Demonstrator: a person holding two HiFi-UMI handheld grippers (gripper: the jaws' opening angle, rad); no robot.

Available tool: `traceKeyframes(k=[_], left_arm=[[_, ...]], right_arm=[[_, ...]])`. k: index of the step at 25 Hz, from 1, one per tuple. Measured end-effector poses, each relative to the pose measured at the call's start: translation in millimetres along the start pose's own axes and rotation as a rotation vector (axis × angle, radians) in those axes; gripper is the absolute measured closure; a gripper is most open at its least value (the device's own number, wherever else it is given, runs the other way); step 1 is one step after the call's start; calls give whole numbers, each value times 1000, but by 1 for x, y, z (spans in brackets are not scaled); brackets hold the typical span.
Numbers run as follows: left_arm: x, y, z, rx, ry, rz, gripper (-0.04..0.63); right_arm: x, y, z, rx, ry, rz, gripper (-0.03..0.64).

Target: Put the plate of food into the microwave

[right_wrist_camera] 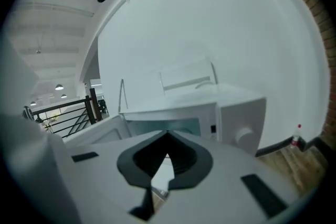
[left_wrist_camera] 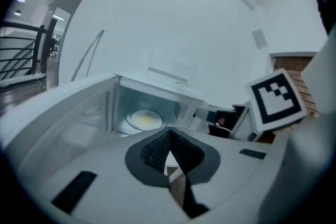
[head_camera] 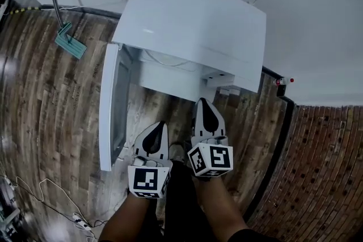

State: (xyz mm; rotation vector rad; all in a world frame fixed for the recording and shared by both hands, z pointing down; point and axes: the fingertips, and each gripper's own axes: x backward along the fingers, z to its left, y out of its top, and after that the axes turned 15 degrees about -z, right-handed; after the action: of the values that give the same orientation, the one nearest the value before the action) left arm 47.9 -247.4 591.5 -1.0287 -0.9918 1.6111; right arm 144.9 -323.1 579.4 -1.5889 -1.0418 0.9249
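A white microwave (head_camera: pixel 193 25) stands low in front of me with its door (head_camera: pixel 110 105) swung open to the left. Inside it, on the turntable, lies a white plate with yellow food (left_wrist_camera: pixel 144 119), seen in the left gripper view. My left gripper (head_camera: pixel 157 124) (left_wrist_camera: pixel 169 134) hovers in front of the open door, jaws together, holding nothing. My right gripper (head_camera: pixel 205 102) (right_wrist_camera: pixel 168 136) is beside it, closer to the microwave's front (right_wrist_camera: pixel 236 113), shut and empty. From the head view the plate is hidden under the microwave's top.
A mop (head_camera: pixel 71 42) leans on the wall at the back left. Cables (head_camera: pixel 51 201) lie on the wooden floor at the lower left. A black strip (head_camera: pixel 278 150) borders brick-patterned flooring on the right. A railing (right_wrist_camera: pixel 63 115) shows far left.
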Motion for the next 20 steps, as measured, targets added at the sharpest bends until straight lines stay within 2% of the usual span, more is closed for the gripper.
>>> traceKeyframes(k=[3, 9, 15, 20], left_arm=[[-3, 47, -19, -20, -12, -11, 598], [-3, 169, -60, -104, -46, -61, 598], [7, 274, -91, -186, -96, -97, 598], [33, 374, -115, -189, -99, -175, 598]], right_arm=[[30, 45, 10, 17, 19, 15, 604], [62, 144, 35, -17, 18, 20, 604], [62, 260, 62, -62, 29, -78, 604], [65, 362, 88, -83, 101, -180, 604]])
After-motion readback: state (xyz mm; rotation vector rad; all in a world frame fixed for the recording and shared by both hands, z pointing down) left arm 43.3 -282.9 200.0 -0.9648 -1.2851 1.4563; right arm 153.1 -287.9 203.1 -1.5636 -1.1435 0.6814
